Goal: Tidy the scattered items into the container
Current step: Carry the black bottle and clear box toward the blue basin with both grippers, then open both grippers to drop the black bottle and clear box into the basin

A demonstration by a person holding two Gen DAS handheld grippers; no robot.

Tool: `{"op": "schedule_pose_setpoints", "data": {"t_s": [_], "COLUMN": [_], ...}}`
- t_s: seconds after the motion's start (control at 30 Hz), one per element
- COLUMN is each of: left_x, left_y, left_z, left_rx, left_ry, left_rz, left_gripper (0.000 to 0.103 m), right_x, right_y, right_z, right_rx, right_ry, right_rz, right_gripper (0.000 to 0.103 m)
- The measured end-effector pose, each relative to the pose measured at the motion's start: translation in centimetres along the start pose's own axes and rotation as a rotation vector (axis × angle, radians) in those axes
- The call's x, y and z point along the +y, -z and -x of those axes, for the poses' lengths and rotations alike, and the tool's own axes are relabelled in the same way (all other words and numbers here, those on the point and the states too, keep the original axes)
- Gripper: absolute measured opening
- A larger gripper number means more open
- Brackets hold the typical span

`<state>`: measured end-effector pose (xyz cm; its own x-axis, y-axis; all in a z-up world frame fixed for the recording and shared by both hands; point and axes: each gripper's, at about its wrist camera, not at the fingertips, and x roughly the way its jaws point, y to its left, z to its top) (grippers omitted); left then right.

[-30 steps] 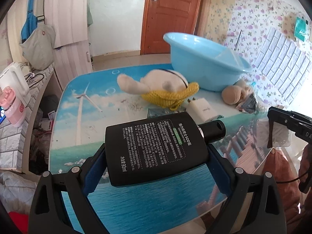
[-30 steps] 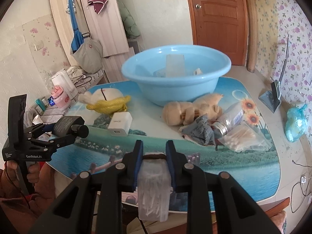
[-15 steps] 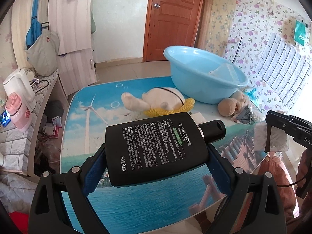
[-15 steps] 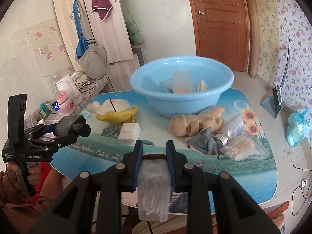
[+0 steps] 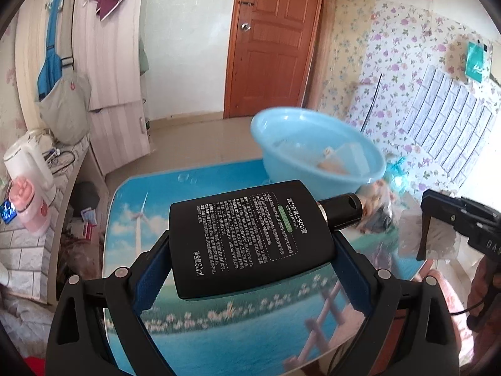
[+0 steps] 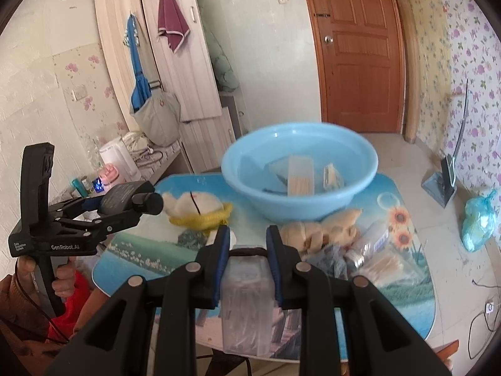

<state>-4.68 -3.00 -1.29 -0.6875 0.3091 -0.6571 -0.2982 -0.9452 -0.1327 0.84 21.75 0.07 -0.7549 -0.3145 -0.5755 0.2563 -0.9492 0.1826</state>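
The left tool [image 5: 250, 241] is clamped on a flat black lotion bottle [image 5: 247, 238], its blue-padded jaws pressed against the bottle's two ends, label side up and the cap pointing toward 3 o'clock. The right tool [image 6: 247, 244] is closed narrowly on a clear plastic box of sticks [image 6: 245, 300] that hangs down between its jaws. Both are held above the near edge of the counter [image 6: 404, 285]. At 12 o'clock sits the light blue basin [image 6: 300, 172], already holding a few small packages. A white plush toy [image 6: 194, 206], a beige plush toy [image 6: 316, 228] and a bag of cotton swabs [image 6: 385, 266] lie scattered just in front of it.
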Motion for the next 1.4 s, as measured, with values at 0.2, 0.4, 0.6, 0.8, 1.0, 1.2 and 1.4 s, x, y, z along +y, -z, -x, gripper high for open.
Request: {"op": "schedule_pose_setpoints", "data": {"t_s": [0.2, 0.4, 0.6, 0.8, 1.0, 1.2, 1.4], "left_x": [-1.4, -2.5, -3.9, -5.1, -6.2, -7.0, -7.6], "left_y": [-2.4, -4.1, -5.7, -7.4, -8.9, -8.9, -9.0], "left_z": [-0.4, -2.4, -5.3, -9.1, -12.8, -14.6, -14.1], "left_rx": [-0.034, -0.019, -0.005, 0.026, 0.043, 0.045, 0.008], "left_ry": [0.003, 0.03, 0.045, 0.061, 0.065, 0.064, 0.069], "left_rz": [-0.02, -0.037, -0.064, -0.084, -0.118, -0.173, -0.226], "left_gripper": [0.095, 0.095, 0.095, 0.095, 0.095, 0.095, 0.095], "right_x": [-0.9, -2.7, -3.8, -5.5, -6.4, -6.8, -6.2], "right_y": [-2.3, -3.6, -4.6, -5.8, -7.4, -7.9, -7.6], "right_z": [-0.1, -1.7, -3.8, -6.6, -8.3, -10.2, -12.7], "right_rx": [-0.04, -0.035, -0.023, -0.012, -0.021, -0.012, 0.04], "right_ry": [0.006, 0.021, 0.033, 0.033, 0.049, 0.034, 0.002], "right_rz": [-0.006, -0.033, -0.016, -0.04, -0.027, -0.04, -0.038], "right_gripper": [0.024, 0.024, 0.024, 0.024, 0.024, 0.024, 0.024]}}
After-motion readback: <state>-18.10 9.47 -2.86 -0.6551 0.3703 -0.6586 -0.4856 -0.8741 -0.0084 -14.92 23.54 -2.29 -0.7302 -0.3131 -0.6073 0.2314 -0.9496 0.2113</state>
